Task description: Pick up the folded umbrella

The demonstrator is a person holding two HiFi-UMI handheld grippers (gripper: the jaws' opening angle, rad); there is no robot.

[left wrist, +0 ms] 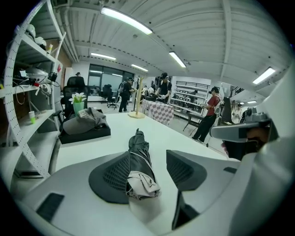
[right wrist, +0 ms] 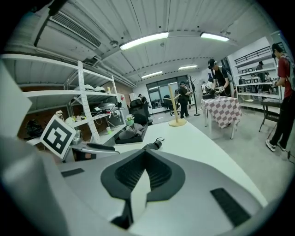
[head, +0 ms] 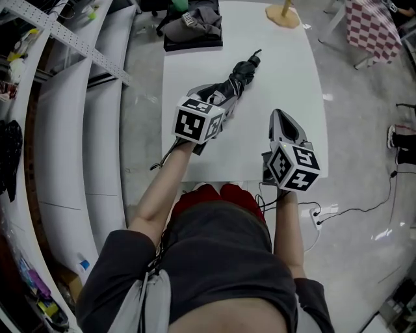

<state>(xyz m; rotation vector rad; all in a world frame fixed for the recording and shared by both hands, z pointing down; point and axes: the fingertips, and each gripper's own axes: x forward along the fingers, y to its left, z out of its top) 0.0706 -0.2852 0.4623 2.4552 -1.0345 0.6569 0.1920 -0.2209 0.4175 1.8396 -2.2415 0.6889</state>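
The folded black umbrella [head: 235, 79] lies slantwise on the white table [head: 289, 71], handle end pointing far. My left gripper [head: 216, 99] is at its near end, jaws open on either side of the bundled fabric [left wrist: 138, 159]. The left pad [left wrist: 113, 174] lies against the cloth and the right pad [left wrist: 184, 169] stands apart from it. My right gripper [head: 279, 118] hovers over bare table to the right of the umbrella, its pads [right wrist: 138, 173] meeting at the tips with nothing between them. The umbrella's handle [right wrist: 155, 144] shows just beyond them.
A black tray with a grey cloth bundle [head: 193, 29] sits at the table's far left. A wooden stand [head: 283, 14] is at the far edge. Metal shelving [head: 65, 36] runs along the left. A checked-cloth table [head: 370, 29] and several people stand beyond.
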